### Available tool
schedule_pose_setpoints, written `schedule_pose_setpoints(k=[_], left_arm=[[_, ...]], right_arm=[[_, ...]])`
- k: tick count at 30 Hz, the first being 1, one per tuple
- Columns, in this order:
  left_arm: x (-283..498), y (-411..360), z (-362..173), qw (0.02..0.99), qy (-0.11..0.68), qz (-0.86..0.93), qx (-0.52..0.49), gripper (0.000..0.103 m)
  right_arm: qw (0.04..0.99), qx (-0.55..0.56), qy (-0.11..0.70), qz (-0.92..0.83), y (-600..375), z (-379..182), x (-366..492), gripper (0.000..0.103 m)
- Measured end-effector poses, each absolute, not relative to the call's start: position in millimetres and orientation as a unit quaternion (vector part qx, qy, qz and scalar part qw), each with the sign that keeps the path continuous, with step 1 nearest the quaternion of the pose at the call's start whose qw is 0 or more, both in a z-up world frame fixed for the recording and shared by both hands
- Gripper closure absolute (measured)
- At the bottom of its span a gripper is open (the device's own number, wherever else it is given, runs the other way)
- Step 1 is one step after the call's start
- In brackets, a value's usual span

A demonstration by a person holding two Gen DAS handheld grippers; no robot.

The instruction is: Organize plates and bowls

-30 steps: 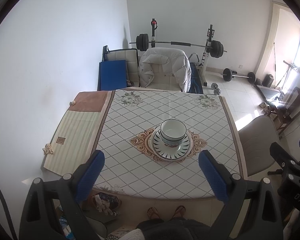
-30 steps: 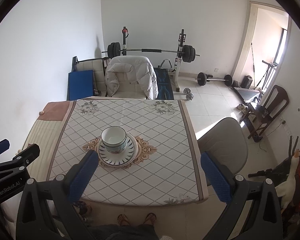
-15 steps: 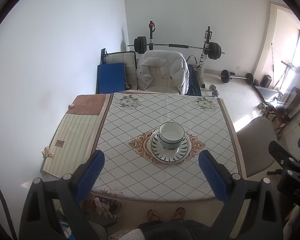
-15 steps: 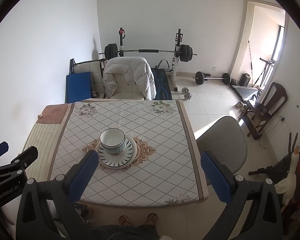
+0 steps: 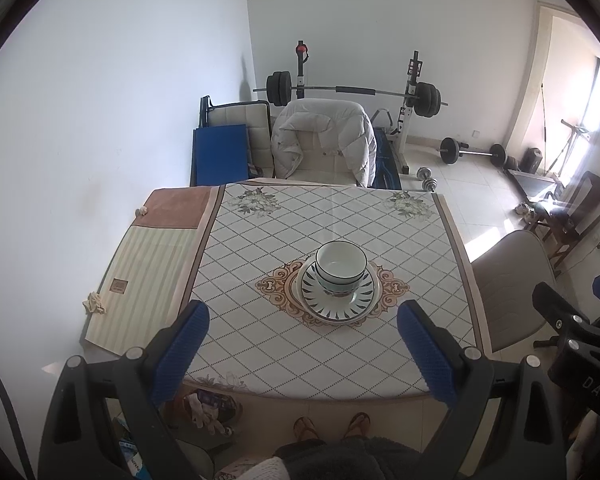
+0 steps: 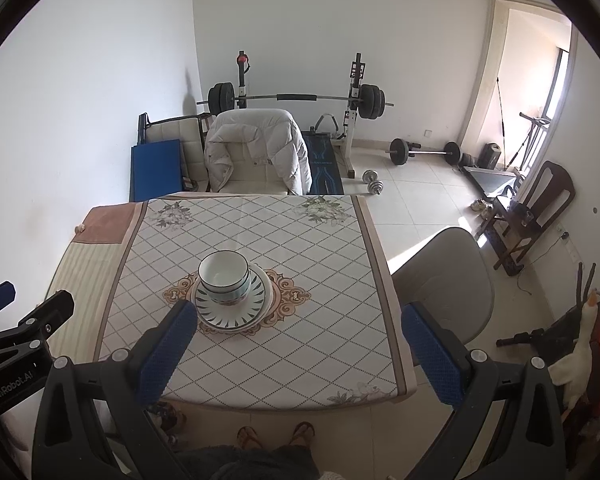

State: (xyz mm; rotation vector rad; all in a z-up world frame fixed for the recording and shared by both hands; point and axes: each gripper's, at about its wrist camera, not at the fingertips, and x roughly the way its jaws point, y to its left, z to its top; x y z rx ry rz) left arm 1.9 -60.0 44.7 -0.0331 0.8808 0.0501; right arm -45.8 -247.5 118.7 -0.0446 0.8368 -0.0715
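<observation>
Bowls (image 5: pixel 341 266), stacked, nested on plates (image 5: pixel 337 295), at the centre medallion of the surface (image 5: pixel 284 332).

Left wrist view: left tongs (image 5: pixel 302 350) released, jaws wide, holding nothing, well above the near edge of the surface. Over the last second the stack sits smaller and farther off in this view; the tongs have drawn back and up. Judged meaning: the stacking is done or nearly done, with the tongs retreating. Only here: a striped cloth panel (image 5: pixel 148 276) with a crumpled scrap (image 5: pixel 95 304) at the surface's left side, and the right tongs' body at the right margin.

Right wrist view: right tongs (image 6: pixel 296 350) likewise released and empty, set back from the stack (image 6: pixel 224 280), which lies left of centre. Only here: a grey chair (image 6: pixel 448 280) seen whole, a duck toy (image 6: pixel 580 352) by the wall, and the left tongs' body at the left margin.
</observation>
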Motion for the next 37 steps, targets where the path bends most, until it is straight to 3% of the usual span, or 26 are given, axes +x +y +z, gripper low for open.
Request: schedule_pose_setpoints(k=[37], left_arm=[[-5,-54,53,0.906,0.422,0.028,-0.02,0.007]], right_arm=[[0.911,-0.015,0.41,-0.034,-240,114,-58,0.0]])
